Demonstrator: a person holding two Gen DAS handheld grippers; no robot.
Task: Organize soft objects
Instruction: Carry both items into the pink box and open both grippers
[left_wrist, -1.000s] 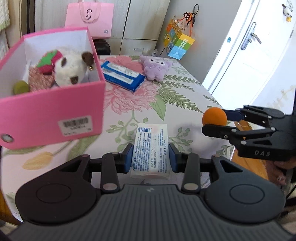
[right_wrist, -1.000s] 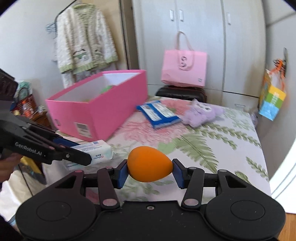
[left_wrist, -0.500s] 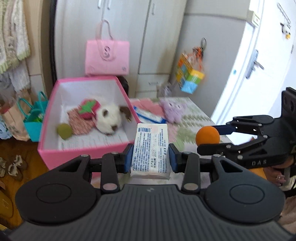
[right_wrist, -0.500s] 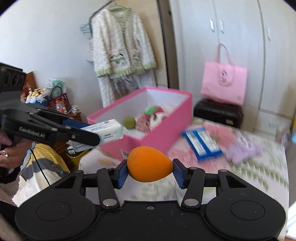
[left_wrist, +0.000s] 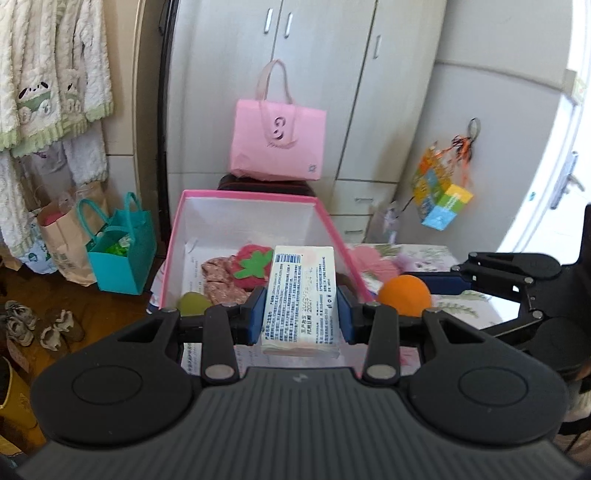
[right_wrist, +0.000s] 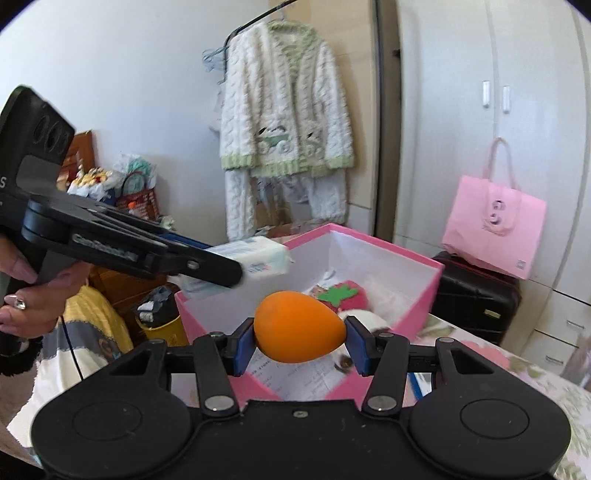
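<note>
Above the pink box (left_wrist: 207, 236), a tissue pack (left_wrist: 300, 299) is being gripped by the left gripper (left_wrist: 300, 317). Beside it, an orange sponge egg (right_wrist: 299, 326) is being clamped between the right gripper (right_wrist: 300, 345) pads (right_wrist: 242, 345).

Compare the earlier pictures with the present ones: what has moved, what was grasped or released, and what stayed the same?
Both grippers rose from low over the table and moved toward the pink box. The left gripper now holds the tissue pack over the box's opening; the right gripper has brought the orange sponge to its near rim. Nothing was grasped or released. The box's contents look unchanged.
</note>
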